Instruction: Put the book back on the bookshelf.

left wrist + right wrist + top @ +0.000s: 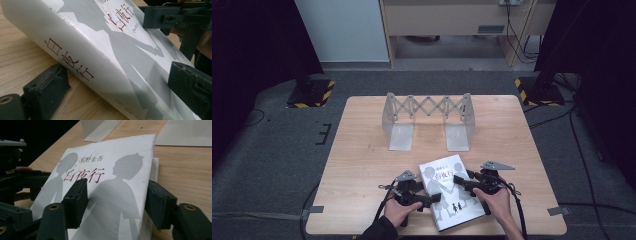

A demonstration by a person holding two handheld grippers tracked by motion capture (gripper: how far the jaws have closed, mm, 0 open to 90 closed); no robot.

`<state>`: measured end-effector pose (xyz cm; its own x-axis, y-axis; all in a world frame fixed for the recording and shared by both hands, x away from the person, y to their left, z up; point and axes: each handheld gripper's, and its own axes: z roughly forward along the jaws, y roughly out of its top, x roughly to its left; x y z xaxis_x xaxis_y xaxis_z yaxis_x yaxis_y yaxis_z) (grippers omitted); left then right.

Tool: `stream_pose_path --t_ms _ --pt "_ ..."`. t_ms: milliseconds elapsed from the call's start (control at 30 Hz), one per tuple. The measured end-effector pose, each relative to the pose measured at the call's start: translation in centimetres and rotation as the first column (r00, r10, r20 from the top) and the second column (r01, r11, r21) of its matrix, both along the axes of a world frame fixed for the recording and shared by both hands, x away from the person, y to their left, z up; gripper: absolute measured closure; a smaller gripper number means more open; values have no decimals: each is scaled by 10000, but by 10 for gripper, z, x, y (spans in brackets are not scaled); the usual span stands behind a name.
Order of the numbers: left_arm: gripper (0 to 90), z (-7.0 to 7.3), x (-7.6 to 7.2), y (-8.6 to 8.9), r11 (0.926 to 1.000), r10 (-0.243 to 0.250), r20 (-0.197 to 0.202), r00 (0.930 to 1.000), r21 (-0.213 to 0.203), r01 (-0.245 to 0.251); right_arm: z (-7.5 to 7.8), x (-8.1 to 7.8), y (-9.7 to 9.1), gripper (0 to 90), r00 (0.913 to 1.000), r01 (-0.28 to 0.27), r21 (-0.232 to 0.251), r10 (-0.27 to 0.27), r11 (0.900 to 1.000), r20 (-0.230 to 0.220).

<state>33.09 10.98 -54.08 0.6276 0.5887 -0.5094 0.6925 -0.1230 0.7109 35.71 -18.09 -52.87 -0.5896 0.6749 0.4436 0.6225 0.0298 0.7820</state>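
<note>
A thick white book (447,192) with grey silhouettes and red characters on its cover lies near the front edge of the wooden table (362,150). My left gripper (432,197) is at its spine side. In the left gripper view one jaw sits low against the spine's bottom edge and the other on the cover, so the left gripper (115,82) is shut on the book (100,50). My right gripper (459,181) is at the opposite side. It (116,201) has one jaw on the cover and one against the page edge, shut on the book (112,182).
A grey metal expanding book rack (428,117) stands at the middle back of the table, its two base plates pointing toward me. Bare wood lies between it and the book. Cables trail off both grippers, and black-yellow stand feet (312,92) rest on the floor.
</note>
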Motion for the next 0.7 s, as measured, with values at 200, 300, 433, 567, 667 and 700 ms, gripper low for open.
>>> stream_pose_path --t_ms 200,300,433,567,667,700 --pt "44 0 0 1 10000 -17 -67 10000 -8 17 2 -1 0 446 9998 20 44 -20 10000 188" --pt "48 0 1 1 10000 -51 -59 10000 -6 51 3 -2 0 454 9996 25 33 -26 10000 266" --pt "45 1 1 0 9999 -78 -112 9999 85 78 2 -1 -1 451 9999 55 40 -55 10000 161" --pt "44 -1 0 0 9999 58 -81 10000 -126 -59 1 0 0 440 9999 99 21 -100 9999 38" --pt "25 -3 0 -1 9996 34 27 10000 -292 -33 -2 1 -1 410 9999 87 134 -86 9999 -89" --pt "14 -3 -1 -3 9997 59 58 10000 -225 -57 -2 2 -1 399 10000 77 102 -77 9999 -62"
